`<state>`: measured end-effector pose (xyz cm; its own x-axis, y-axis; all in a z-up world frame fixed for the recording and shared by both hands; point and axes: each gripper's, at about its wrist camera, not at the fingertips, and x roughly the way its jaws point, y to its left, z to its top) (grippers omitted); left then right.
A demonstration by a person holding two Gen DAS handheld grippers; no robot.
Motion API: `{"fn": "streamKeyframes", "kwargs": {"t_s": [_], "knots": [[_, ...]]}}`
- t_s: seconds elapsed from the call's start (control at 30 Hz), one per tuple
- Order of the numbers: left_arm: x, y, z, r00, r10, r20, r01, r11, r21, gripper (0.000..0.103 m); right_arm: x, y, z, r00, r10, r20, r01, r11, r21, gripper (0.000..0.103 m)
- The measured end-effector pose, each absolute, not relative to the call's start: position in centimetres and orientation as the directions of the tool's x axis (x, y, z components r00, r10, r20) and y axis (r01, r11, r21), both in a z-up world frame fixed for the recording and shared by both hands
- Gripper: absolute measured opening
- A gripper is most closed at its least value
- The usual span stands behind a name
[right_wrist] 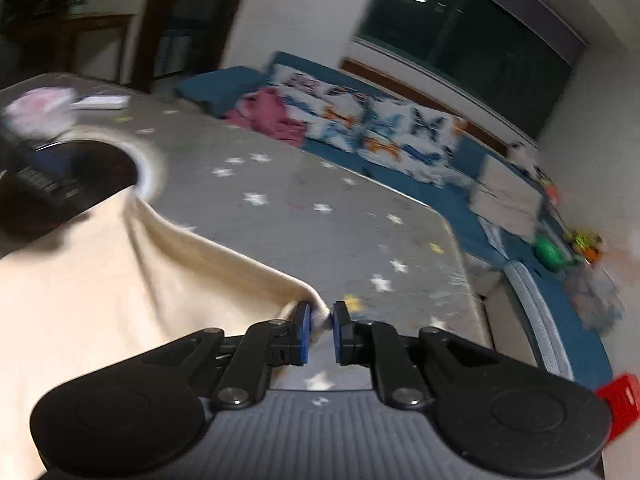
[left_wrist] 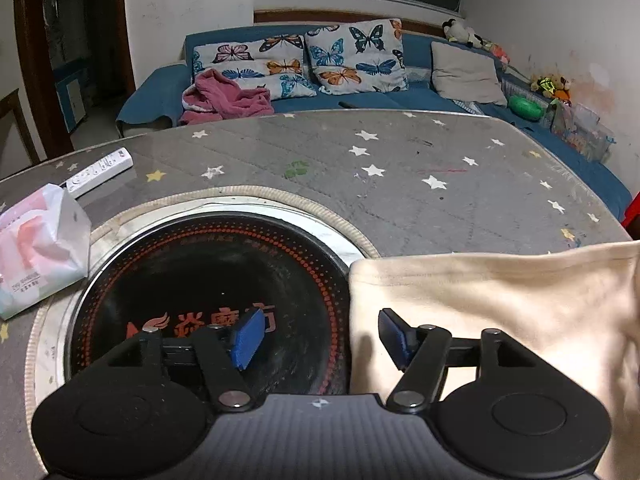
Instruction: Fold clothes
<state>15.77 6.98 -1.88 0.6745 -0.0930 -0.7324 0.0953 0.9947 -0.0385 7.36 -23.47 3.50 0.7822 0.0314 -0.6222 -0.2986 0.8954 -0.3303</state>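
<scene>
The right hand-held gripper [right_wrist: 319, 330] is clamped on a corner of the cream garment [right_wrist: 100, 280], with a little white bunch of cloth pinched between the blue pads [right_wrist: 305, 332]. The left hand-held gripper [left_wrist: 320, 338] is spread wide apart with nothing held, one pad over the black cooktop [left_wrist: 208, 280] and the other over the garment's left edge.

The garment is laid on the grey star-print surface [left_wrist: 400, 168], partly draped over the cooktop's rim. The step in hand looks like a corner being lifted for a fold. To do it well, the pinch should probably be kept firm and the cloth drawn taut and low, while the free edge gets grabbed by the left side so the fold is kept square. The right view is blurred, so how deep that pinch goes can't really be told.

Around it: a tissue pack [left_wrist: 36, 248] and a white power strip [left_wrist: 100, 174] are parked at the far left, well apart from the cloth. Past the surface a blue sofa [left_wrist: 160, 92] is seen, with butterfly pillows [left_wrist: 356, 56] and a pink garment [left_wrist: 228, 98]. The cooktop's raised ring might snag the cloth edge when dragged.
</scene>
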Motion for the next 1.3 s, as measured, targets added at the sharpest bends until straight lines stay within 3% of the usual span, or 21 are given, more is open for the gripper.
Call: {"fn": "streamKeyframes", "kwargs": {"t_s": [0.13, 0.23, 0.4, 0.47, 0.63, 0.73, 1.03, 1.3], "knots": [[16.5, 6.7, -2.4, 0.669, -0.095, -0.738, 0.106, 0.994, -0.032, 0.067, 8.5, -24.5, 2.6, 0.73, 0.059, -0.681, -0.307, 0.919, -0.249, 0.02], [17.0, 6.4, -2.6, 0.666, -0.1, -0.739, 0.119, 0.993, -0.027, 0.066, 8.4, -24.7, 1.2, 0.669, 0.103, -0.736, -0.345, 0.921, -0.184, 0.033], [17.6, 5.6, -3.1, 0.662, -0.1, -0.743, 0.143, 0.99, -0.006, 0.06, 9.5, -25.0, -0.8, 0.612, 0.115, -0.782, -0.349, 0.927, -0.137, 0.033], [17.8, 5.4, -3.3, 0.658, -0.099, -0.746, 0.15, 0.989, 0.002, 0.054, 9.9, -25.2, -1.2, 0.596, 0.125, -0.793, -0.347, 0.931, -0.114, 0.033], [18.4, 5.0, -3.8, 0.662, -0.12, -0.74, 0.178, 0.984, 0.0, 0.023, 11.1, -24.9, -1.6, 0.588, 0.131, -0.799, -0.349, 0.932, -0.104, 0.033], [18.5, 4.5, -3.8, 0.675, -0.104, -0.73, 0.192, 0.981, 0.037, 0.01, 11.9, -24.5, -1.7, 0.591, 0.132, -0.796, -0.345, 0.933, -0.102, 0.033], [20.6, 5.2, -4.1, 0.701, -0.023, -0.713, 0.15, 0.982, 0.117, 0.008, 15.3, -22.8, -2.2, 0.618, 0.131, -0.775, -0.336, 0.935, -0.109, 0.033], [22.3, 6.4, -3.9, 0.687, 0.01, -0.727, 0.105, 0.988, 0.112, 0.012, 18.6, -20.9, -2.3, 0.633, 0.113, -0.766, -0.357, 0.921, -0.158, 0.038]]}}
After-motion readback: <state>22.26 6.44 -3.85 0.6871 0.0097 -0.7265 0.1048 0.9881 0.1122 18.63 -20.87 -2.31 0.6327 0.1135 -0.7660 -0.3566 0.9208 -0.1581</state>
